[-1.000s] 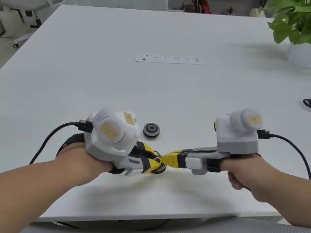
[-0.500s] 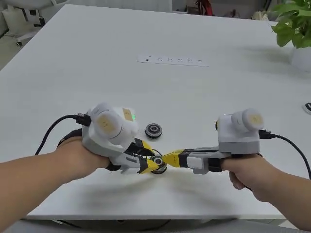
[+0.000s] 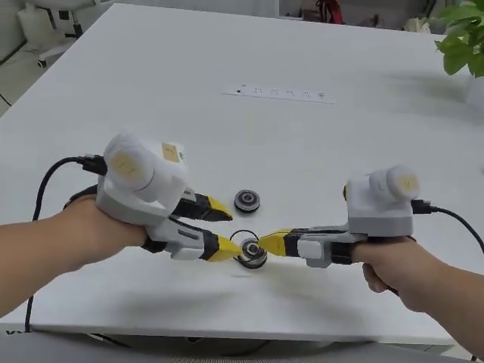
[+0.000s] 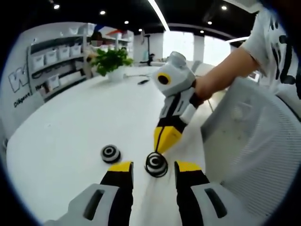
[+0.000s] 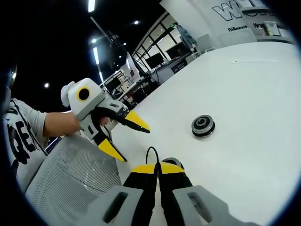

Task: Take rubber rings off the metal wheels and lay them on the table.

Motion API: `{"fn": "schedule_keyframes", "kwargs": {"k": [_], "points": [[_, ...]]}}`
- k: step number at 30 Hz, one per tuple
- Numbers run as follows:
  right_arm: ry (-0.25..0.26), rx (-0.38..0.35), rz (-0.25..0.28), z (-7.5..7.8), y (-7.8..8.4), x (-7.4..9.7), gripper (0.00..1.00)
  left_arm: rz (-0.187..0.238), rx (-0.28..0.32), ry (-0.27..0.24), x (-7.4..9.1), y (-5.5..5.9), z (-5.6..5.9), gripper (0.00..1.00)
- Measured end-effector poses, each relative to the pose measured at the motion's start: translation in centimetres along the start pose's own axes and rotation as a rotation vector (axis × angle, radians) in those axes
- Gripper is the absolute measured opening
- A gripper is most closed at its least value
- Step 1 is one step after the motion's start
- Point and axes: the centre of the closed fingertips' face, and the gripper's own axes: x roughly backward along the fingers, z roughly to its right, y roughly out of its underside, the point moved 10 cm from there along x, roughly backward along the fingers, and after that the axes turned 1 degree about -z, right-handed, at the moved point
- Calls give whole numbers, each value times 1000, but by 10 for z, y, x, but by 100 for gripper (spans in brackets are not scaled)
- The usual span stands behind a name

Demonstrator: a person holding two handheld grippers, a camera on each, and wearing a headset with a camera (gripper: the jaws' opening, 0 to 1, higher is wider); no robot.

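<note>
Close to the near edge of the white table two hand-held grippers point at each other, tip toward tip. The left gripper has its jaws spread apart and holds nothing. A small metal wheel lies flat on the table just in front of its yellow tips, in line with the gap between them. From the head view I cannot tell if the lower tip touches the wheel.

The right gripper comes from the other side with its jaws pressed together. They pinch a thin black rubber ring, which stands up as a narrow loop above the wheel. Its lower part seems to be on the wheel, but it is too thin to be sure. In the right gripper view the loop rises straight out of the closed yellow tips.

A little further from the edge, just beyond the left gripper's upper jaw, a second wheel lies flat and alone — nothing touches it.

Well beyond, in the middle of the table, is a long white power strip, and at the far right corner the leaves of a green plant.
</note>
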Motion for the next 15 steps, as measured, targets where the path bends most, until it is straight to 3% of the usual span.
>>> {"fn": "schedule_keyframes", "kwargs": {"k": [6, 15], "points": [[-11, 2, -5, -2, -3, -2, 0, 56, 17, -2, 19, -5, 1, 41], [-26, 18, -2, -5, -11, -6, 0, 74, -6, -25, 41, 3, 1, 55]]}}
